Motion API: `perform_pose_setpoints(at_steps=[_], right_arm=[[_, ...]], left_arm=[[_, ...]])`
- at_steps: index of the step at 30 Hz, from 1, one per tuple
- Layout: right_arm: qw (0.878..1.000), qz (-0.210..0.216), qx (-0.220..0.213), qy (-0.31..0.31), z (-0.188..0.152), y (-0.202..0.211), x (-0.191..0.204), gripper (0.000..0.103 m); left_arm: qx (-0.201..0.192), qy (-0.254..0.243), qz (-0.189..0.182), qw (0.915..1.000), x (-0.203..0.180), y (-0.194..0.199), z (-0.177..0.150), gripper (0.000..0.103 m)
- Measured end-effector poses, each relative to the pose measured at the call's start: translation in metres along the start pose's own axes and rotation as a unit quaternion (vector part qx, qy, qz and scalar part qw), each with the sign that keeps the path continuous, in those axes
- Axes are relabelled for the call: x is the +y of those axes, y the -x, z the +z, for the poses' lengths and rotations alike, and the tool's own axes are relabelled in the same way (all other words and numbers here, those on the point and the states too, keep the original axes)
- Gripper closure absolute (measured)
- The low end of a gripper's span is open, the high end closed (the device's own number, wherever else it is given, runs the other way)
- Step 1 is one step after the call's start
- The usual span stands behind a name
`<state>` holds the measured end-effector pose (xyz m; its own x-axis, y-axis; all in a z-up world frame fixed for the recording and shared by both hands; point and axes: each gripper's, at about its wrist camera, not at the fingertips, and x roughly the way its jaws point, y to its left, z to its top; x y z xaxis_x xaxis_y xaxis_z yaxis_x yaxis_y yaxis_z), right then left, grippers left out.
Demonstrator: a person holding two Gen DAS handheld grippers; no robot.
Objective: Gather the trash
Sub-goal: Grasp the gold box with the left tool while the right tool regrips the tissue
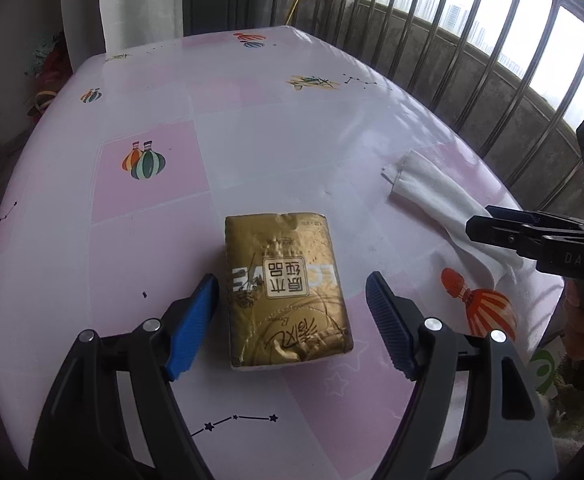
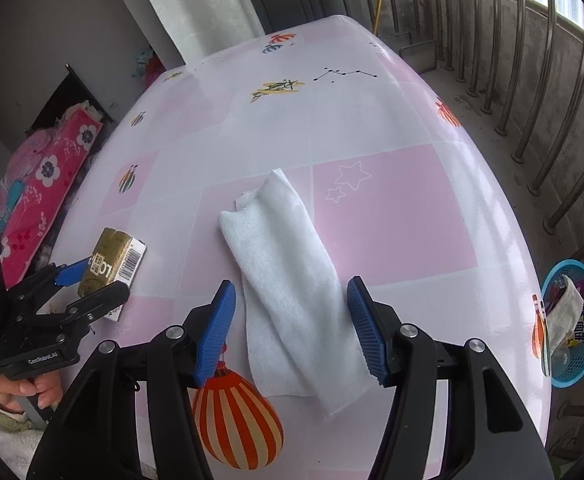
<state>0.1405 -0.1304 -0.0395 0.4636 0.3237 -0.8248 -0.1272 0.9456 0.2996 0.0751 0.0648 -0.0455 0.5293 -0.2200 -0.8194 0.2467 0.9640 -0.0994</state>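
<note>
A gold tissue pack lies flat on the pink and white table. My left gripper is open, its blue fingers on either side of the pack, not touching it. The pack also shows in the right wrist view, with the left gripper around it. A white crumpled tissue lies on the table; my right gripper is open and straddles its near half. In the left wrist view the tissue lies at the right, with the right gripper above it.
A blue basket with wrappers and a tissue stands on the floor right of the table. A metal railing runs along the right side. A pink flowered cloth lies to the left, beyond the table edge.
</note>
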Motion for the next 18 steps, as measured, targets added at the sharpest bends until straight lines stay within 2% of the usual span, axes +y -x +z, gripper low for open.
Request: perform_pose_setpoints(at_steps=[3,8,13,14,18], right_arm=[[1.0,-0.005,0.002,0.024,-0.003,-0.003,0.01,0.046],[0.997,-0.027,0.002,0.067,-0.008,-0.005,0.024,0.046],[0.997,-0.03,0.0,0.075,-0.01,-0.004,0.025,0.046],[0.996,-0.032,-0.003,0.077,-0.012,-0.003,0.025,0.049],[0.997,-0.052,-0.017,0.063,-0.013,-0.001,0.019,0.072]], left_arm=[[-0.004,-0.019,0.023,0.9995,-0.005,-0.003,-0.001,0.032],[-0.013,-0.04,0.038,0.9984,-0.01,-0.005,0.0,0.05],[-0.018,-0.043,0.044,0.9979,-0.012,-0.005,0.002,0.052],[-0.018,-0.046,0.046,0.9977,-0.013,-0.004,0.002,0.052],[-0.02,-0.055,0.049,0.9971,-0.016,-0.002,0.002,0.053]])
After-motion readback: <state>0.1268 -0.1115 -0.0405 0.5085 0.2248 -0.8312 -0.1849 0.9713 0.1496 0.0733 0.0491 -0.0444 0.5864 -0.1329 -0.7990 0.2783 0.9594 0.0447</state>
